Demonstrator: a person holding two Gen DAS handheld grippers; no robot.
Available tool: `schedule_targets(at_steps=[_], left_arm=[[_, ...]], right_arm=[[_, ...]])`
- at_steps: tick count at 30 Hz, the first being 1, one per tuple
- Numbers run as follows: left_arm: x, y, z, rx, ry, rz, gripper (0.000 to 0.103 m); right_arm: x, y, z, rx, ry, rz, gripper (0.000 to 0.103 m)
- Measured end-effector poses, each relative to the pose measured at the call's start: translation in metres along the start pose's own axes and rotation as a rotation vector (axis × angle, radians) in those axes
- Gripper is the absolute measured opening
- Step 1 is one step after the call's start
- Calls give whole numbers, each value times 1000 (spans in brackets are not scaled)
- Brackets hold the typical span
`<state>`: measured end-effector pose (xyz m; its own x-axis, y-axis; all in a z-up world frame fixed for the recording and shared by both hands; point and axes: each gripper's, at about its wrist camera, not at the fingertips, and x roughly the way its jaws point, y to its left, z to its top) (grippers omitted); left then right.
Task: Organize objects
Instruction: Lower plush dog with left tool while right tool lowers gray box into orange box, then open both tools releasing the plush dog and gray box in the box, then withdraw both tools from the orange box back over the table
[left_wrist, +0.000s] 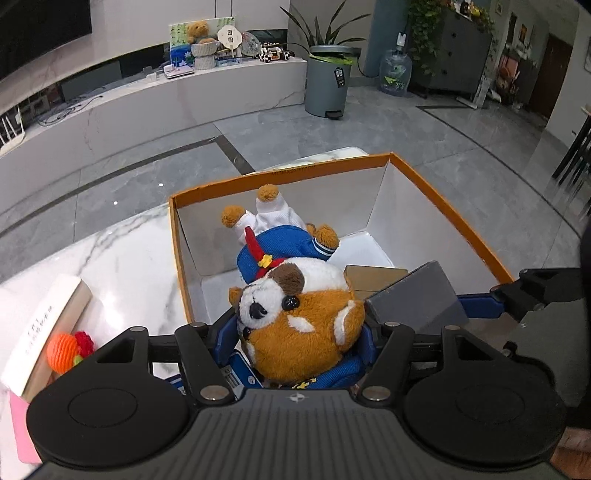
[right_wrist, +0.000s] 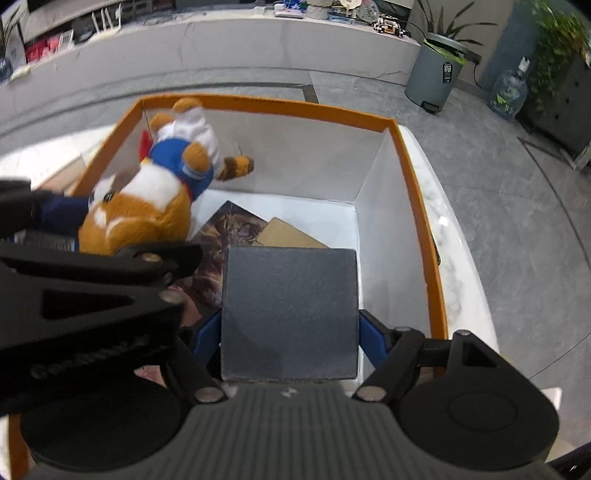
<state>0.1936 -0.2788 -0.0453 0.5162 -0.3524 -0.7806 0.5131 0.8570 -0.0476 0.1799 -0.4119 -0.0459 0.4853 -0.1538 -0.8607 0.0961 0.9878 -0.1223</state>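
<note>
A brown and white plush toy (left_wrist: 303, 284) in a blue sailor suit hangs head-first toward the camera, its legs over the orange-rimmed white box (left_wrist: 454, 210). My left gripper (left_wrist: 299, 343) is shut on its head, a blue pad on each side. The right wrist view shows the same plush toy (right_wrist: 147, 206) at the left end of the box (right_wrist: 295, 107). My right gripper (right_wrist: 290, 332) is shut on a dark grey block (right_wrist: 290, 314), held above the box's near end. That block (left_wrist: 417, 299) also shows to the right of the toy.
On the box floor lie a dark picture-cover book (right_wrist: 229, 236) and a brown cardboard piece (right_wrist: 291, 236). Left of the box, on the marble table (left_wrist: 122, 258), are a pale book (left_wrist: 48, 332) and an orange knitted ball (left_wrist: 64, 350). A grey bin (left_wrist: 327, 81) stands on the floor beyond.
</note>
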Motion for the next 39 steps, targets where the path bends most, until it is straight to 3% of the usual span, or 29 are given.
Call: schedule_targets(at_steps=[5,10,13,16,21,39], left_arm=[[-2,6,1,-48,-9,6,74],[-7,15,1,-58,0,-40,73],[-11,14,4,-48,-3,-46,79],[-17,16,6,-70,-40,-36,85],[-28,21,13,-114,-59,-72,85],[-71,26,14,-84,-80,-47,85]], right_arm=[[13,3,8,-53,-42,-55,77],[21,5,15,-113,-12,-75,78],[18,4,13,-115,7,-57,90],[13,2,11,-99,10,-52,90],[5,0,9,-83,2,-61,91],[-51,12,19,-75,-74,-68,91]])
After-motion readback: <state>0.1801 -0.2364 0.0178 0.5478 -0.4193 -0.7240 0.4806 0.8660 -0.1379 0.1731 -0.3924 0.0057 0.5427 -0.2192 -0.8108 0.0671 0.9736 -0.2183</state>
